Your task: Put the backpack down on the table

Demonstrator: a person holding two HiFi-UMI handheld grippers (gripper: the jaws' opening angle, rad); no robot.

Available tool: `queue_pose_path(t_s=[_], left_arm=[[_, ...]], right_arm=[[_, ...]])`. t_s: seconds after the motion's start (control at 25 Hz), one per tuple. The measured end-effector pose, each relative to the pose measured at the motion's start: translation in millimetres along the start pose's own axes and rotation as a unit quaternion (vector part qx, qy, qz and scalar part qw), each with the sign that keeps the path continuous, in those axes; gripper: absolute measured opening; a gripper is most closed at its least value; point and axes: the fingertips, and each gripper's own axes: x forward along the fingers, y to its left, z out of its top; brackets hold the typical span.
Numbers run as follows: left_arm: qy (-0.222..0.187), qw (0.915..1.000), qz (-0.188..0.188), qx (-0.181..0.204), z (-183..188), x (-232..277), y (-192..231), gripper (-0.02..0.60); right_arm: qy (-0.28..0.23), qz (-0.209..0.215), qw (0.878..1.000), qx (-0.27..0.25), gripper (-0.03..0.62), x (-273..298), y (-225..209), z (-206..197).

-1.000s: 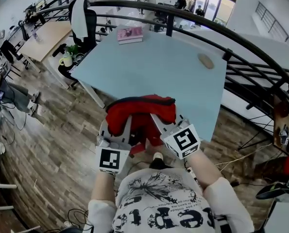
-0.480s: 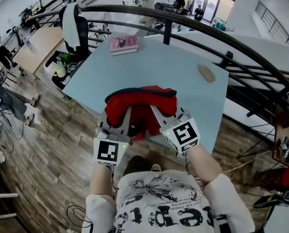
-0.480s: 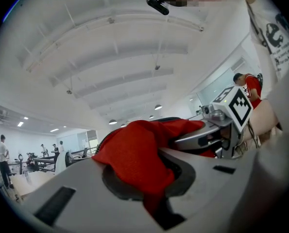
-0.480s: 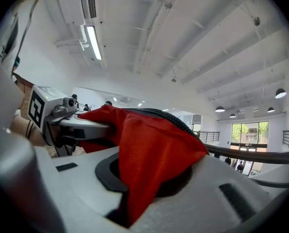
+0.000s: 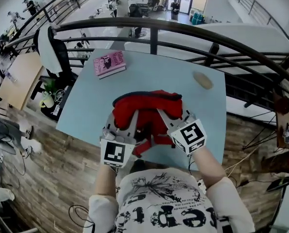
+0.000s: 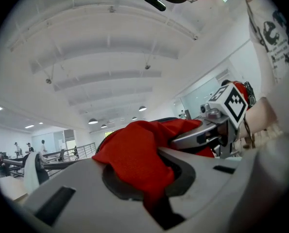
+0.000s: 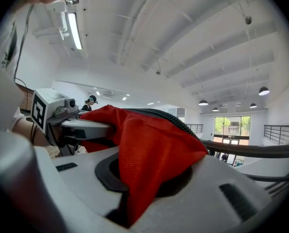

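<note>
- Red backpack [image 5: 146, 109] is over the near part of the bench [image 5: 149, 72]; a strap trails past the bench's near edge; whether it rests on the bench cannot be told
- Left gripper [image 6: 153, 188]: jaws pinching a fold of the backpack's red fabric; right gripper [image 7: 134, 188]: jaws pinching another fold
- Pink book [image 5: 110, 63] lies at the bench's far left corner; tan oval thing [image 5: 202, 79] near its far right edge

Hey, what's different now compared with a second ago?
The red backpack has been carried forward from the near edge of the table to above its top. The left gripper and right gripper stay shut on its fabric. The pink book and tan oval thing lie as before.
</note>
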Motion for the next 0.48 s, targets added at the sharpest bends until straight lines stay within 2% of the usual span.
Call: queue_pose_path(t_s=[0.2,0.48], left_arm=[[-0.027,0.9978,-0.061,0.005,-10.8,60.5,61.9,0.034],[-0.040,0.9907,-0.129,-0.012,-40.4,134.8,100.8,0.034]], right_arm=[[0.007,-0.063,0.998,0.005,0.052,61.8,-41.8,9.6],[0.026,-0.137,0.990,0.006,0.055,114.3,-96.1,-10.1]])
